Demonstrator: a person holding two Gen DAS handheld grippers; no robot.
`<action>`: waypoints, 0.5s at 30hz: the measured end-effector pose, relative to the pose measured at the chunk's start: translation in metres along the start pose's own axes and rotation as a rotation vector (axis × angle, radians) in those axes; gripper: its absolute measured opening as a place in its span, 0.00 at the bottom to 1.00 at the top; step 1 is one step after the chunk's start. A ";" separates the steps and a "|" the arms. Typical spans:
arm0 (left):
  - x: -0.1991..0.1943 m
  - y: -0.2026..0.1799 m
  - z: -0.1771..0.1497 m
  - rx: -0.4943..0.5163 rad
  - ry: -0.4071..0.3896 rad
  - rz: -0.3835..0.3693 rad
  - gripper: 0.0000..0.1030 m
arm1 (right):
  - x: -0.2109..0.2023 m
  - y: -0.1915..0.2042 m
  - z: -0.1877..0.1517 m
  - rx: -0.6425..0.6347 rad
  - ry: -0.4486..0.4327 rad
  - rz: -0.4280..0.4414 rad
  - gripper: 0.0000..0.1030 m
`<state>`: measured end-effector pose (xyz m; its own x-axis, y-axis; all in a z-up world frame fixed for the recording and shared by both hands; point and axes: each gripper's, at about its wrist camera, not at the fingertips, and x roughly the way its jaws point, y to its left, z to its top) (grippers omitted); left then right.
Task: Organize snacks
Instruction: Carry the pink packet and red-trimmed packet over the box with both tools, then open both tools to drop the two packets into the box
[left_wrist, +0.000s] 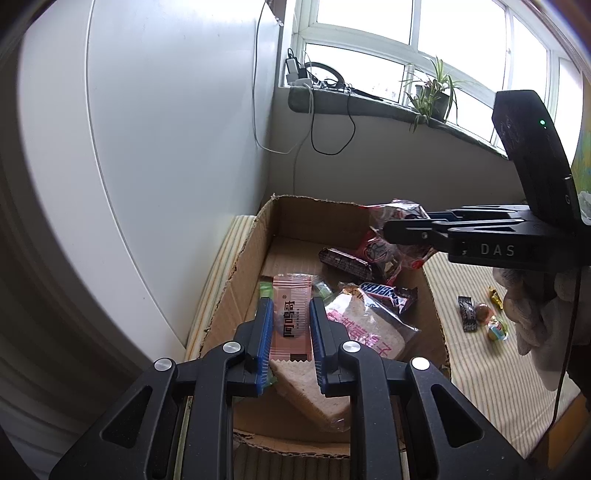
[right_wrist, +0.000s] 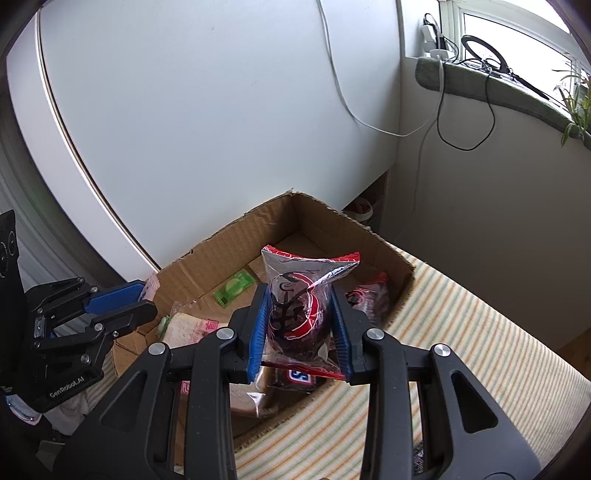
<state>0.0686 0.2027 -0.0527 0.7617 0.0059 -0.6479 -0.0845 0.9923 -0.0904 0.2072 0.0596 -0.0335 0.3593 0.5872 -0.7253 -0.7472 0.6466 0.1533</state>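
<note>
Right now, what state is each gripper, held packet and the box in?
Left gripper: shut on pink packet, over the box.
Right gripper: shut on red-and-clear bag, over the box.
Cardboard box: open-topped, snacks inside.
Bread slice pack: sealed, lying in box.
Loose candies: outside box, on striped cloth.

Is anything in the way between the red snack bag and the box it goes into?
Nothing visible blocks it. The right tool holds the red snack bag over the open cardboard box, which has no lid. The Snickers bar and wrapped bread already lie underneath, so it would land on them.
</note>
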 end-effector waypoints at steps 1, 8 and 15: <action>0.000 0.000 0.000 0.001 0.002 0.000 0.18 | 0.003 0.002 0.000 -0.001 0.003 0.003 0.32; 0.003 -0.003 0.003 -0.002 0.003 -0.010 0.18 | 0.008 0.011 0.002 -0.021 0.012 0.018 0.32; 0.001 -0.003 0.002 -0.001 0.000 -0.006 0.19 | 0.004 0.012 0.002 -0.029 -0.001 0.026 0.55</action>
<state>0.0706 0.1995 -0.0516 0.7620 -0.0003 -0.6476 -0.0803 0.9922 -0.0950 0.2006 0.0708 -0.0337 0.3404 0.6044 -0.7203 -0.7720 0.6170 0.1529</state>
